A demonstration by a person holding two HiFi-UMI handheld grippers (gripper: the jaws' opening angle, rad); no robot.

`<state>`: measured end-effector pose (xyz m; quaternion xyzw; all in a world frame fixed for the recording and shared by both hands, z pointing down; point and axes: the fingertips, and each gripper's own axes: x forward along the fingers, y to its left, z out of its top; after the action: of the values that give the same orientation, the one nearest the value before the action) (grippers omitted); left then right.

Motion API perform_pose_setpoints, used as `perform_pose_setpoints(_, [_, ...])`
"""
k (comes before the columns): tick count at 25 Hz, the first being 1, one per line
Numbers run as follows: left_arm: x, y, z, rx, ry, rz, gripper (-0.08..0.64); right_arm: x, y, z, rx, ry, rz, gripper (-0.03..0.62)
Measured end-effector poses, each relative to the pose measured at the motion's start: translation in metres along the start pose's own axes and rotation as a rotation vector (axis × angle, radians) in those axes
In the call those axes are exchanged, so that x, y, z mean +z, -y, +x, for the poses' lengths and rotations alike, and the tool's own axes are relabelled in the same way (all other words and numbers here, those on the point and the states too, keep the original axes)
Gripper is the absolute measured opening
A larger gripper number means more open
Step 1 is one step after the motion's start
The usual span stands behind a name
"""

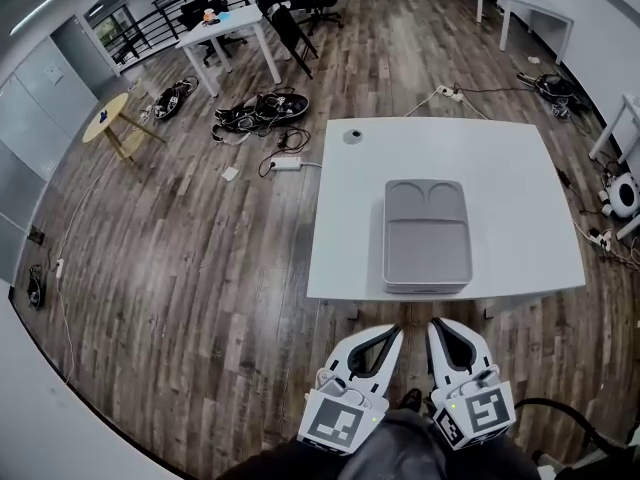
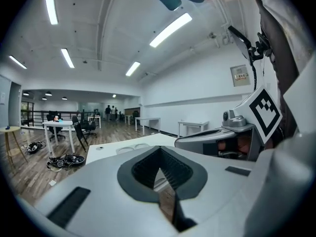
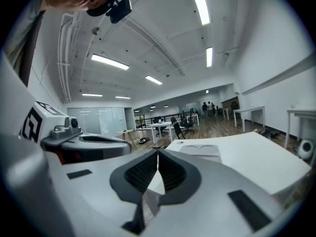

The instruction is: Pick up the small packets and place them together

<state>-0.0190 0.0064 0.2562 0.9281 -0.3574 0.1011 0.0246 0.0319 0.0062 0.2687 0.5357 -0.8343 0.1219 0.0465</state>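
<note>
Standing short of the white table (image 1: 520,198), I hold the left gripper (image 1: 392,330) and right gripper (image 1: 440,323) side by side at 6 o'clock of the grey box (image 1: 428,233). Both claws are pressed together with nothing between them. No small packets show in any view; I guess they are inside that box. A small round object (image 1: 352,136) sits at the table's 11 o'clock. I should come in level, spread one claw early, and brace the box with the other.
</note>
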Motion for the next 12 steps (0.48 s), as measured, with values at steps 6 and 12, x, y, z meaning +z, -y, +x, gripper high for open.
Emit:
perform_pose_setpoints(6, [-0.003,-0.034,0.020,-0.063,0.009,-0.020,0.000,0.003,0.004,0.035,-0.061,-0.014,-0.004,0.006])
perform_pose_setpoints(12, [0.002,-0.061,0.028,-0.152,0.028,-0.005,0.000,0.015,0.000,0.062,-0.138,-0.004,-0.007,0.006])
